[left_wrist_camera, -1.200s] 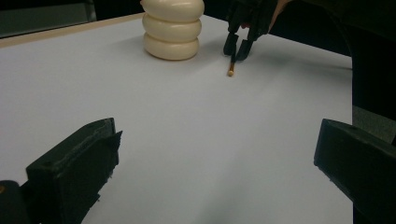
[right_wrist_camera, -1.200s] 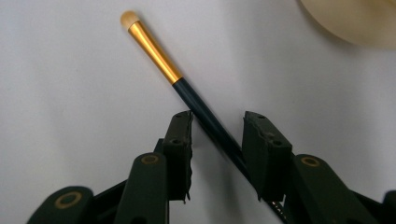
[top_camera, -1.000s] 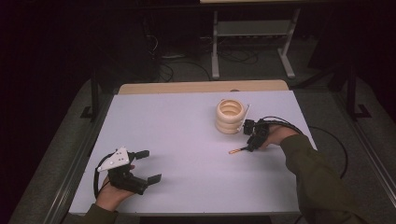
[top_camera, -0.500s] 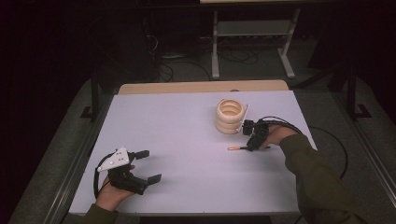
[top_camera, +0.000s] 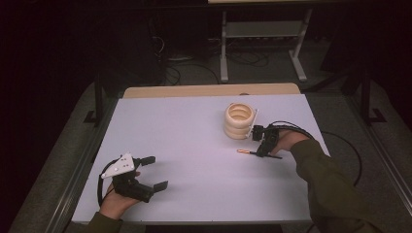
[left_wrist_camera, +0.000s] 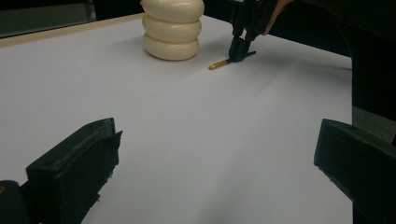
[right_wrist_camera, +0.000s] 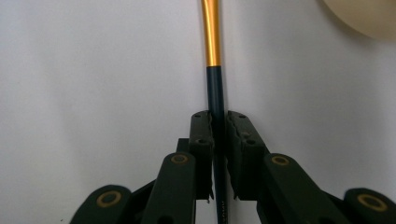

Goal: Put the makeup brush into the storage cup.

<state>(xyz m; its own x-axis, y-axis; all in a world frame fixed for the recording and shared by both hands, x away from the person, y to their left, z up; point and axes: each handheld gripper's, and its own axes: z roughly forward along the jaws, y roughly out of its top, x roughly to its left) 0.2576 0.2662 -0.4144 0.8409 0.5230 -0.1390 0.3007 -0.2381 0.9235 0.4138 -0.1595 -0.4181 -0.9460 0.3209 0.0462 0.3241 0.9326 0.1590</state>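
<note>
Beside stacked rings [top_camera: 239, 121], pen [top_camera: 252, 153] flat, gold end leftward

A white table [top_camera: 194, 145] with a pale wooden strip along its far edge stands lit in a dark room. Behind it a light metal stand [top_camera: 265, 43] rests on grey carpet [top_camera: 340, 102], with black cables [top_camera: 194, 73] trailing across the floor.
</note>
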